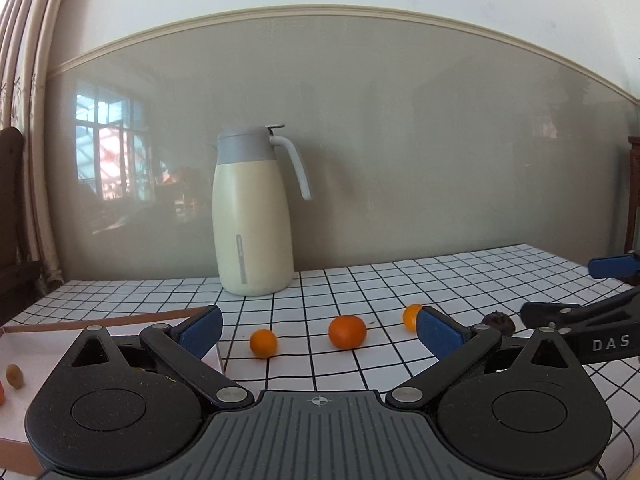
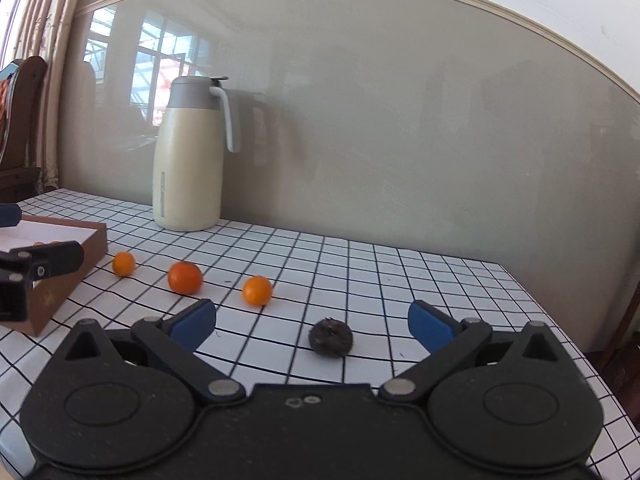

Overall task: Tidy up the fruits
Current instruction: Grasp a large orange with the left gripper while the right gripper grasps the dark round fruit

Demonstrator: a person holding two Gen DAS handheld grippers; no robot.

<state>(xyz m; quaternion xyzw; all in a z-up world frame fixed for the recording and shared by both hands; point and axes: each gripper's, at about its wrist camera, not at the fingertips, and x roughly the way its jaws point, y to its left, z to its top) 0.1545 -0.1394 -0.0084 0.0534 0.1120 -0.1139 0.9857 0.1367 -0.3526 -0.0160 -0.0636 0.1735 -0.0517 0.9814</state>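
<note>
Both claws were spread wide, empty. Your right claw (image 2: 312,322) framed the dark fruit (image 2: 331,337) at lower centre; you needed to lower squarely, then squeeze gently.

A cream thermos jug (image 1: 253,216) with a grey lid and a curved grey handle stands upright at the back of the desk (image 1: 460,280), close against the glossy grey wall panel (image 1: 400,140); in the left wrist view it sits at about 11 o'clock from the frame's centre. The desk wears a white cloth with a black grid. At 9 o'clock, beige curtains (image 1: 36,100) hang beside a dark wooden chair (image 2: 24,120), and a window's reflection (image 2: 156,56) shows in the panel.
</note>
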